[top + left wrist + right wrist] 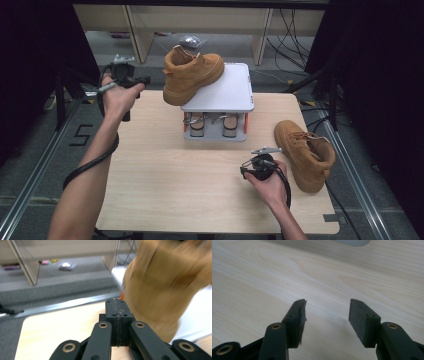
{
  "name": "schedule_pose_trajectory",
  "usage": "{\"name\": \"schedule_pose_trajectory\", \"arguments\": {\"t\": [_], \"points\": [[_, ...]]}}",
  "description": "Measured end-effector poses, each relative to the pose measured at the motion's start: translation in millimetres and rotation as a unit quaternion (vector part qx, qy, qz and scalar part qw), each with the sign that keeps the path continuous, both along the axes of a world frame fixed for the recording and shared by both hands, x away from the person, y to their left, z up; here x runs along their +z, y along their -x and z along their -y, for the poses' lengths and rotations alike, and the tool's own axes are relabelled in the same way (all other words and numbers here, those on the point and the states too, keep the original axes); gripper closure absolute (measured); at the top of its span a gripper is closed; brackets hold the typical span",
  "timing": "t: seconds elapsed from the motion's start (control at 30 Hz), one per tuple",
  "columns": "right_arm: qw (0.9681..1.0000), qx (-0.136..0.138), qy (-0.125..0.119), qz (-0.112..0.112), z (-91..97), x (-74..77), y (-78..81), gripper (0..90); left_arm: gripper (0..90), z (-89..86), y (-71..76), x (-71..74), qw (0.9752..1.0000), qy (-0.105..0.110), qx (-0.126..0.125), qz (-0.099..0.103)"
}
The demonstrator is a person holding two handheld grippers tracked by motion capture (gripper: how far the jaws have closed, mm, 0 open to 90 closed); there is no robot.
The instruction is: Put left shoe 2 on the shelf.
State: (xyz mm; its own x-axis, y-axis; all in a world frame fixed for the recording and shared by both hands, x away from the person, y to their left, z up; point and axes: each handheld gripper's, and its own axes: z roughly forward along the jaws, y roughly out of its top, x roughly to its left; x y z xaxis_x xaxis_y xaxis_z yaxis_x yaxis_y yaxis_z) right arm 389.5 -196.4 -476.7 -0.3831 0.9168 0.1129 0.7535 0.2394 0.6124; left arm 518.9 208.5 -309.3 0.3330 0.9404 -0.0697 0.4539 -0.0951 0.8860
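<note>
Two tan boots, one on the rack and one on the table

At the upper left of the high view the left gripper (131, 80) sits in the person's raised hand, just off the far left corner of the pale wooden table (165, 170). In the left gripper view its two black jaws are pressed flat together with nothing between them, and the picture is blurred. Just right of it, upper centre, a tan suede ankle boot with a thick sole (192, 72) rests on the white top shelf of a small two-tier grey rack (227, 92). Its long axis runs on a slant from lower left to upper right; which end is the toe I cannot tell for sure, and its lower left end overhangs the shelf edge, nearest the left gripper but apart from it. In the left gripper view this boot (162, 287) fills the right half, beyond the jaw tips. On the rack's lower tier lies a pair of sandals (214, 125).

Lower right of centre, the right gripper (257, 167) is held low over the table; in the right gripper view its jaws stand well apart over bare wood. Just right of it a second tan suede boot (305, 152) lies on the table, long axis from upper left to lower right
</note>
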Motion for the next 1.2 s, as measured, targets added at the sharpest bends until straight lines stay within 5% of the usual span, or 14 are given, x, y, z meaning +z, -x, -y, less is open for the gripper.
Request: {"name": "schedule_pose_trajectory", "arguments": {"t": [0.27, 0.5, 0.6, 0.83, 0.87, 0.93, 1.2], "points": [[1.0000, -0.003, 0.002, -0.001, -0.7, 1.0, 0.2, 51.2, 90.0, 7.0, 1.8, -39.8, 0.9982, -0.054, -0.018, -0.017], [0.9991, 0.009, -0.007, 0.041, 2.9, 24.7, -6.3, 83.4, 89.8, 17.3, 1.9, -38.8, 0.9978, -0.060, -0.026, -0.008], [0.9986, -0.007, -0.013, 0.050, 3.2, 38.0, -11.3, 89.9, 89.8, 19.1, -2.6, -41.0, 0.9979, -0.061, -0.023, -0.007], [0.9949, -0.019, -0.018, 0.097, 9.7, 59.9, -33.5, 90.0, 89.9, 26.3, -7.3, -49.1, 0.9973, -0.067, -0.031, -0.007], [0.9948, -0.037, -0.024, 0.091, 7.7, 64.6, -35.6, 90.0, 89.9, 27.7, -7.2, -49.4, 0.9975, -0.064, -0.030, -0.006], [0.9926, -0.029, -0.013, 0.117, 9.6, 71.0, -45.5, 90.0, 89.8, 30.8, -7.1, -49.6, 0.9976, -0.063, -0.030, -0.003], [0.9858, -0.056, -0.015, 0.157, 6.3, 91.9, -75.7, 90.0, 89.8, 28.4, -8.4, -50.0, 0.9978, -0.061, -0.027, 0.000]]}}
